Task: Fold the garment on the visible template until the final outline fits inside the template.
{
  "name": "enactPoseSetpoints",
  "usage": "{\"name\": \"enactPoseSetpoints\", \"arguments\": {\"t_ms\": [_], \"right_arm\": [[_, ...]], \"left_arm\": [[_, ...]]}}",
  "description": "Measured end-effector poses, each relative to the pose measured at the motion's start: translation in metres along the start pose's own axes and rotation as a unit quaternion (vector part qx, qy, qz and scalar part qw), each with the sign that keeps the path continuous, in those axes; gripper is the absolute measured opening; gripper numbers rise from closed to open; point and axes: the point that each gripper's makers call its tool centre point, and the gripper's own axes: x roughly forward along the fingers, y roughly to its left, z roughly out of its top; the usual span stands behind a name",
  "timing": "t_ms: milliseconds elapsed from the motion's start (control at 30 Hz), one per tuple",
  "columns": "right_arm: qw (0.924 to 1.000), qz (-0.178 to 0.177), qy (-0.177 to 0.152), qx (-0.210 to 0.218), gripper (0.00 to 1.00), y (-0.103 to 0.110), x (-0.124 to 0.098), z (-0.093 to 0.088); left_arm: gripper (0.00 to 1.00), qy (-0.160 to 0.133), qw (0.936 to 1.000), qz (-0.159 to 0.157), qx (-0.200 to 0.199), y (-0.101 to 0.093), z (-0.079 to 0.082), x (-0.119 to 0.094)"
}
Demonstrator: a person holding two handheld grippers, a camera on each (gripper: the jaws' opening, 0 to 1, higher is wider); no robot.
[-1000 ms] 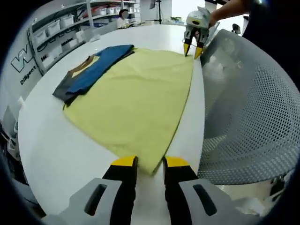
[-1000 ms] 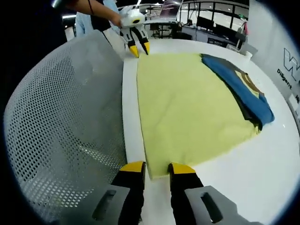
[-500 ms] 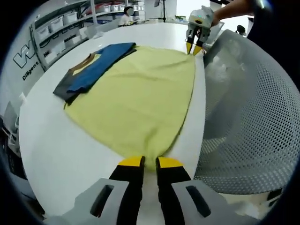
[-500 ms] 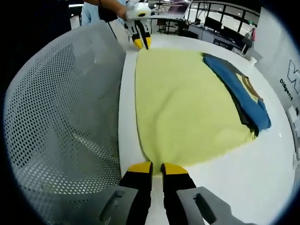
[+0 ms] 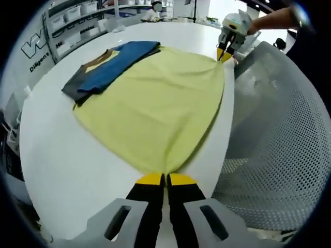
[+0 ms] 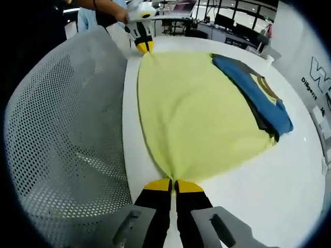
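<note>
Both views are bright and evenly lit from overhead — the white table (image 5: 57,155) glares softly and shadows stay faint. A blown-out patch sits at the far end of the left gripper view. Fisheye bending curves the table edge and the mesh chair (image 6: 62,134) strongly toward the rims. The yellow cloth (image 5: 155,103) is sharp; far shelves and wall lettering look slightly soft.

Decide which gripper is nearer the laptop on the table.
Left. The left gripper pinches a yellow cloth corner just in front of the laptop; the right gripper holds the corner at the cloth's other end.
</note>
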Motion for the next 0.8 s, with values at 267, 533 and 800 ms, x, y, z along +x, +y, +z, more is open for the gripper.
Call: {"name": "enactPoseSetpoints", "arguments": {"t_ms": [267, 533, 800], "right_arm": [[0.9998, -0.016, -0.012, 0.009, 0.0, -0.013, -0.019, 0.01], [0.9989, -0.04, -0.025, 0.003, 0.0, -0.033, -0.036, 0.026], [0.9955, -0.081, -0.048, 0.01, 0.0, -0.065, -0.052, 0.041]], "left_arm": [[0.02, -0.01, 0.9998, -0.006, -0.014, 0.0, 0.012, -0.011], [0.02, -0.049, 0.9983, 0.019, -0.024, 0.022, 0.036, -0.027], [0.02, -0.082, 0.9952, 0.053, -0.008, 0.047, 0.065, -0.039]]}}
